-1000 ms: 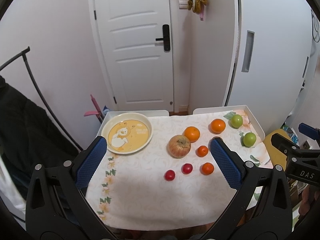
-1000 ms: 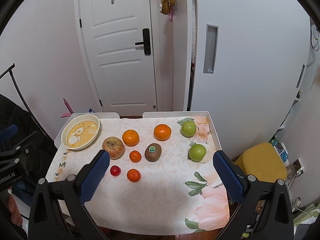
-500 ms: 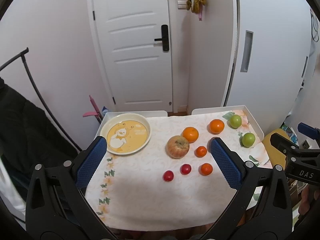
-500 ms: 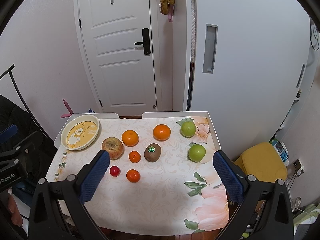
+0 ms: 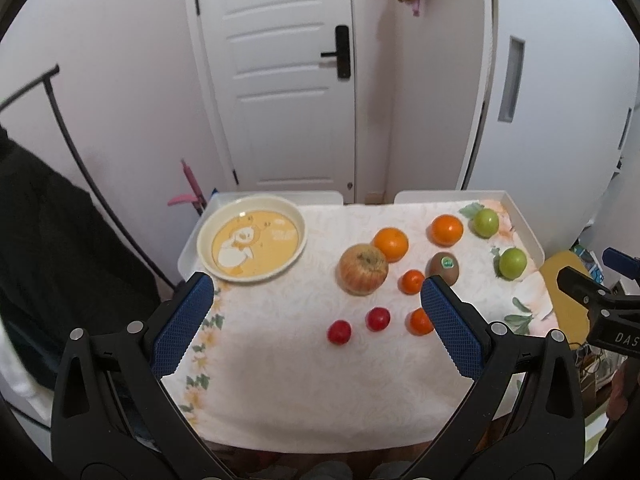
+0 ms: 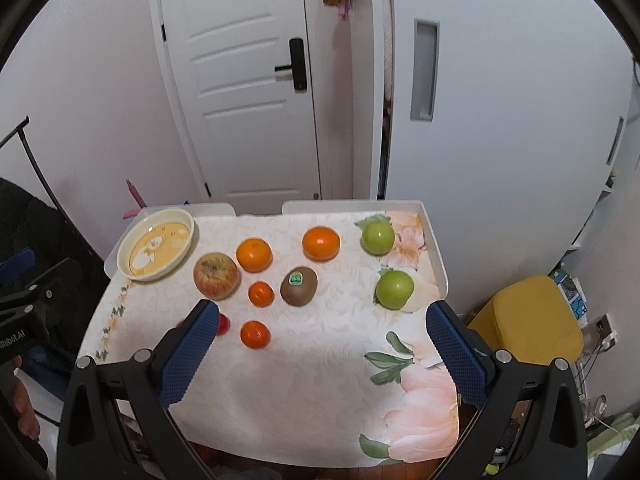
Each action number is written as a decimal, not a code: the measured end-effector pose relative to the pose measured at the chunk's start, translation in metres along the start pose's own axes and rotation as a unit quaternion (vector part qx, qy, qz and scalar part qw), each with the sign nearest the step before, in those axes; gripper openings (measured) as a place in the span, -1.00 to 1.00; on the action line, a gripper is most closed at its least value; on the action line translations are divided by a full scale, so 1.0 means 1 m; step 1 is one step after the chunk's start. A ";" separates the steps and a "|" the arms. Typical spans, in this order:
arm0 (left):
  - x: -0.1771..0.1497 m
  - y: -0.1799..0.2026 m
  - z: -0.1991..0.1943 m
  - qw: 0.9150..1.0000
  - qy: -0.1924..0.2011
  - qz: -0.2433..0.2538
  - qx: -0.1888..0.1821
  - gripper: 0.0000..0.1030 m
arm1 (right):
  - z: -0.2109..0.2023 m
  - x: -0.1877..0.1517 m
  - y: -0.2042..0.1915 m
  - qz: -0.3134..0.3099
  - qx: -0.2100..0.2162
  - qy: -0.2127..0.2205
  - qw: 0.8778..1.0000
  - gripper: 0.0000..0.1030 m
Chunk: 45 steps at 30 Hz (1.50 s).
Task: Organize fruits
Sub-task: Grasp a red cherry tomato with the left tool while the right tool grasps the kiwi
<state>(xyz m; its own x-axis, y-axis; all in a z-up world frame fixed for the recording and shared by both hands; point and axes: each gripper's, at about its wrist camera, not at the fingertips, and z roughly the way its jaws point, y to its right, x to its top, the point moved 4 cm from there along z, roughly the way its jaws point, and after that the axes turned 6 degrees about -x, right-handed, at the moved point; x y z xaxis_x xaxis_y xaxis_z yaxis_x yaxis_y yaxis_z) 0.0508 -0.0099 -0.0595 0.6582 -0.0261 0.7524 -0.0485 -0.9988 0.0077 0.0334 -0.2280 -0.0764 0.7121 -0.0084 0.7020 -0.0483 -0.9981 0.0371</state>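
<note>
2 grippers, left [image 5: 316, 316] and right [image 6: 320, 344], hover empty with fingers spread; kiwi [image 6: 299, 286] stands sticker-up.

Ahead of your right gripper [image 6: 322, 344] lie a brown stickered kiwi [image 6: 299, 286], two green apples [image 6: 394, 289], and oranges [image 6: 254, 255].

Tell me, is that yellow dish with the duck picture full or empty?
Empty. The yellow dish shows its whole printed bottom in both views, and every fruit, such as the apple, lies outside it on the tablecloth.
</note>
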 end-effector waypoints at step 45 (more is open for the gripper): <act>-0.117 0.005 0.186 0.992 -0.111 -0.063 0.013 -0.17 | 0.229 -0.036 -0.032 -0.259 0.144 -0.028 0.955 0.84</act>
<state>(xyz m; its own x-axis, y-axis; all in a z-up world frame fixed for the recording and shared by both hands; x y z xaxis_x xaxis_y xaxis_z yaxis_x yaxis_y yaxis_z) 0.1134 -0.0201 -0.2703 0.8069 0.0930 0.5833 0.0617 -0.9954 0.0734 0.1704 -0.2093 -0.2657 0.6254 0.4961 0.6023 0.5095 -0.8443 0.1664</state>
